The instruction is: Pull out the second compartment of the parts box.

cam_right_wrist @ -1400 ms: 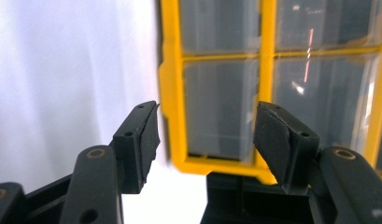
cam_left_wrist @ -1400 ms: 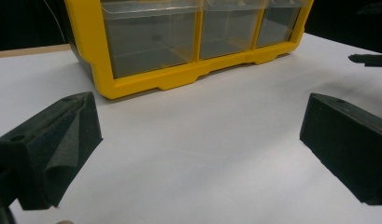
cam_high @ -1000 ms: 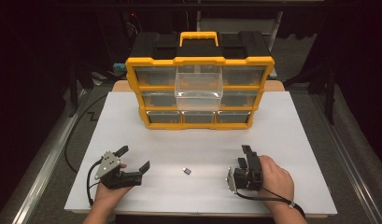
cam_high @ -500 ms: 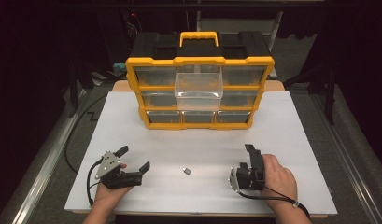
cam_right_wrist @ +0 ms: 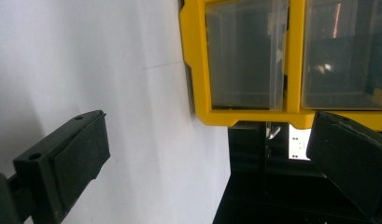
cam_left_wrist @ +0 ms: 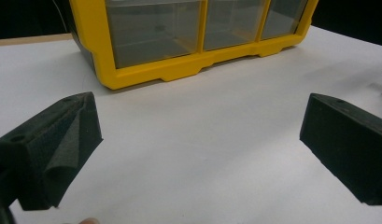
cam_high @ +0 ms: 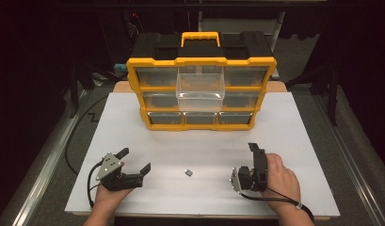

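Between both open grippers, small metal piece [cam_high: 188, 173], long axis left-right.

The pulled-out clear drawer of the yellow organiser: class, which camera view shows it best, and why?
The high view: the clear drawer juts whole from the organiser, middle of its top row. The left gripper view has just the bottom row of closed drawers; the right gripper view, turned sideways, has closed drawer fronts at a corner.
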